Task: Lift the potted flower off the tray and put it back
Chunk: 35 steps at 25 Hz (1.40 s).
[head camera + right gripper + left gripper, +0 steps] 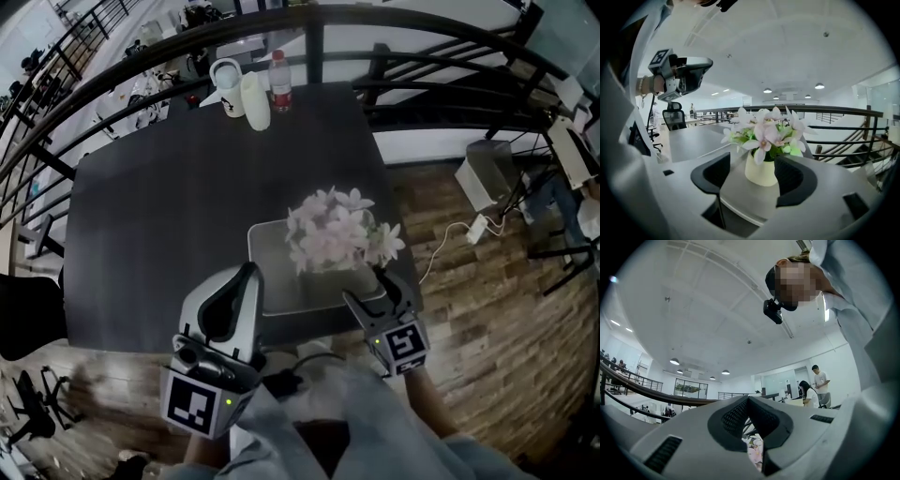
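The potted flower [331,234], pale pink blooms in a cream pot [761,171], stands upright on the grey tray [272,302] near the table's front edge. My right gripper [375,292] sits low at the tray's near right corner. It is open [752,177]; the pot stands just ahead between the two dark pads [793,178], which do not touch it. My left gripper [247,281] hangs raised over the tray's near left side and points slightly upward. Its jaws meet at the tips [747,400] with nothing held; a sliver of blossoms [754,451] shows through the slit behind them.
A white jug [225,80], a pale cup [255,101] and a red-capped bottle [279,81] stand at the dark table's [169,225] far edge. Black railings [422,66] curve behind it. Wooden floor [487,319] lies to the right. Two people [815,387] are at distant desks.
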Motion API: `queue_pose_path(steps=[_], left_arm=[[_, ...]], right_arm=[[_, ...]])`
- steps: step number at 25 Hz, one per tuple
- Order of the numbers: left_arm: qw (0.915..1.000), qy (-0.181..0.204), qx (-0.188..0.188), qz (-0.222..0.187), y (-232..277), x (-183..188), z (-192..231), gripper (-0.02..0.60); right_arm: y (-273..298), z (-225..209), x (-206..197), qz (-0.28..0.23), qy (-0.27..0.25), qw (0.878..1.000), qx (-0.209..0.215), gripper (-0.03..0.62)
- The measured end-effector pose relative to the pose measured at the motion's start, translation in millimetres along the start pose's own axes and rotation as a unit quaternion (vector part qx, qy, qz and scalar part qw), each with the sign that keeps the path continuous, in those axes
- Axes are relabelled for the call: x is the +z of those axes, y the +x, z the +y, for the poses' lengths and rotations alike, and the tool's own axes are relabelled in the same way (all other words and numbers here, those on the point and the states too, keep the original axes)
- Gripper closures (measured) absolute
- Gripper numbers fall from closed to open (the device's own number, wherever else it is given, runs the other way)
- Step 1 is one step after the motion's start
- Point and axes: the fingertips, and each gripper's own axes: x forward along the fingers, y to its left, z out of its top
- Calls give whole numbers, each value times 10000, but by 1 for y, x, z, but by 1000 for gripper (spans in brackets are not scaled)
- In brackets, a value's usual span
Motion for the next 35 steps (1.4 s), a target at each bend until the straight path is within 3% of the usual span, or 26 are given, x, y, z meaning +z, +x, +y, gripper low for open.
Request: queue_pose_path(steps=[11,21,35], left_arm=[[9994,-38,308,131,-1,-7,16,583],[9983,-222,508,154,-1,-13,28,583],[9974,-134,596,387,3,-25,31,583]], right_arm=[[36,-18,-22,319,-198,9993,-16,250],[66,-25,-19,169,-233,9996,34,209],[91,-32,2,-119,-379,9991,117,187]])
